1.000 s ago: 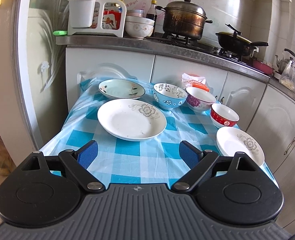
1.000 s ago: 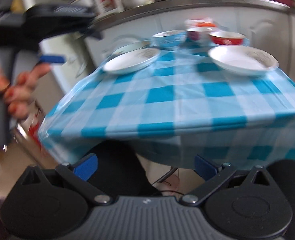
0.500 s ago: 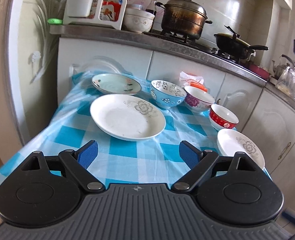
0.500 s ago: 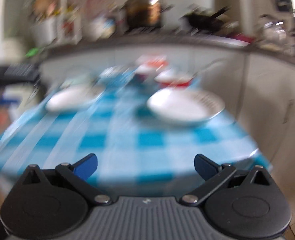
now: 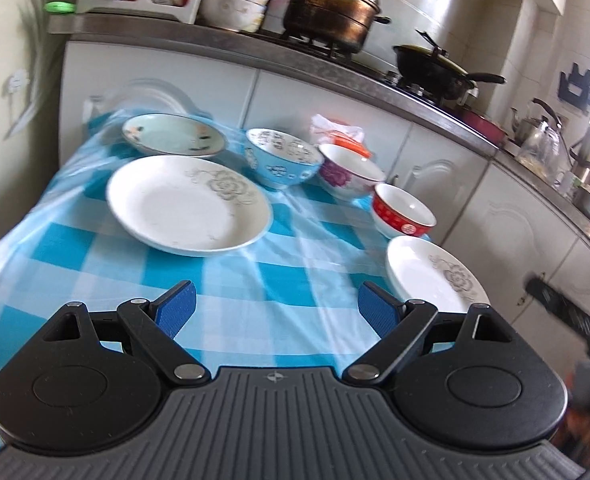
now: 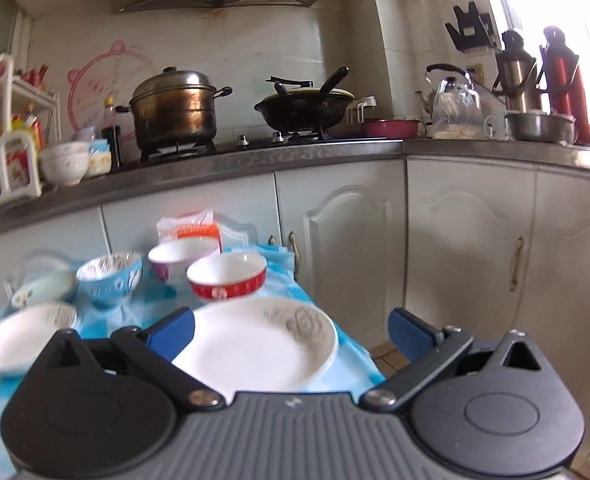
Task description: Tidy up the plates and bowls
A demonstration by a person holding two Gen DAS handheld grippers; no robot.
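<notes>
Barely begun: three plates [image 5: 189, 204] and three bowls [image 5: 281, 162] spread singly across the checked surface [image 5: 271, 280], nothing stacked. Left gripper [image 5: 276, 312] and right gripper [image 6: 291, 332]: fingers apart, empty, hovering short.

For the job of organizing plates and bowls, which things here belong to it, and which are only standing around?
Belong to the job:
large white plate
second white plate
green plate
blue bowl
purple-flowered bowl
red bowl

Just standing around:
steamer pot
black wok
kettle
red thermos
</notes>
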